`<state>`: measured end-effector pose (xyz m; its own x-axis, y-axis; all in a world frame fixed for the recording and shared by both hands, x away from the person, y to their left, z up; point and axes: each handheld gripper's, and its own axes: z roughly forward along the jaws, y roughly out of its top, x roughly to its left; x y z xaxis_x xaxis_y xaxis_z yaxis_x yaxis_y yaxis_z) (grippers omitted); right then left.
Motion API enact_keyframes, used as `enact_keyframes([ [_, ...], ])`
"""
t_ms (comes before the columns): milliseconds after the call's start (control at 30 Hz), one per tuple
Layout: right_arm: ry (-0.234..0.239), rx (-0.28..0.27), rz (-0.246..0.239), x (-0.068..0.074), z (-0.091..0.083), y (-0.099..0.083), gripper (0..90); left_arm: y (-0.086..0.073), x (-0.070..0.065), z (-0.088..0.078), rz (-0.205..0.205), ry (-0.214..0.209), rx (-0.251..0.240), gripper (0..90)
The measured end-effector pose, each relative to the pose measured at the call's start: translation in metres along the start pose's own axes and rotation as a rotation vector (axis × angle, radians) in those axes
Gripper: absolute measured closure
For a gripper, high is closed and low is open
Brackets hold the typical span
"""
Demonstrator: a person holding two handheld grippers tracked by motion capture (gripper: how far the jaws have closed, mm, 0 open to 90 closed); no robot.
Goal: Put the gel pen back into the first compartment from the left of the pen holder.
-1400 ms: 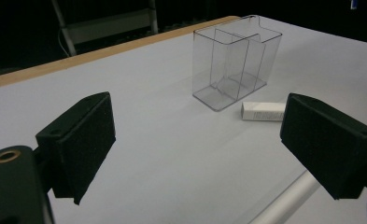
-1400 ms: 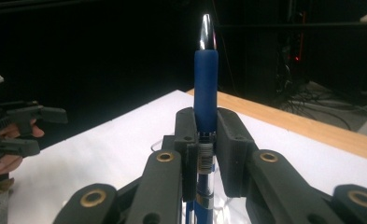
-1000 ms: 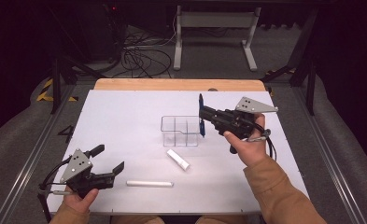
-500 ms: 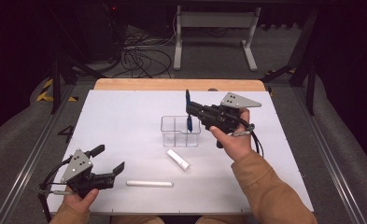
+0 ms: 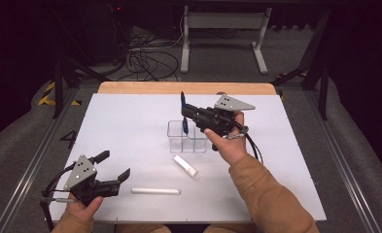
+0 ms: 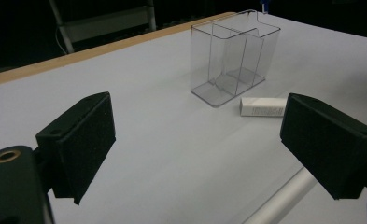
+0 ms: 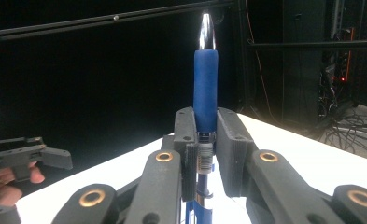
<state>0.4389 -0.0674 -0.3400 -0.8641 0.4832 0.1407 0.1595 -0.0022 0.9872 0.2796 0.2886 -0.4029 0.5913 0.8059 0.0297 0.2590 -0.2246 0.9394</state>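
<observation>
The right tongs [image 5: 183, 110] clamp a blue pen [image 5: 182, 115] upright over the clear 3-compartment organizer [image 5: 188, 137], mid-desk [image 5: 130, 121]. Placing step: next, lower it into the 9 o'clock compartment, then release. The left tongs [image 5: 114, 165] rest wide at 7 o'clock.

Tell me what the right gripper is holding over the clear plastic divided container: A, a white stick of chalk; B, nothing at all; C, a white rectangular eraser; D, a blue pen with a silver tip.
D: the right gripper has its jaws shut on the blue pen with a silver tip, held upright over the clear plastic divided container; the white eraser lies on the table.
</observation>
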Motion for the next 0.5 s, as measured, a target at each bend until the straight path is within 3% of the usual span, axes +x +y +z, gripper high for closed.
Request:
enact_keyframes([
  [500,-0.030,0.016,-0.021,0.000,0.030,-0.015,79.8,0.000,0.000,0.001,0.001,-0.014,0.006,11.2],
])
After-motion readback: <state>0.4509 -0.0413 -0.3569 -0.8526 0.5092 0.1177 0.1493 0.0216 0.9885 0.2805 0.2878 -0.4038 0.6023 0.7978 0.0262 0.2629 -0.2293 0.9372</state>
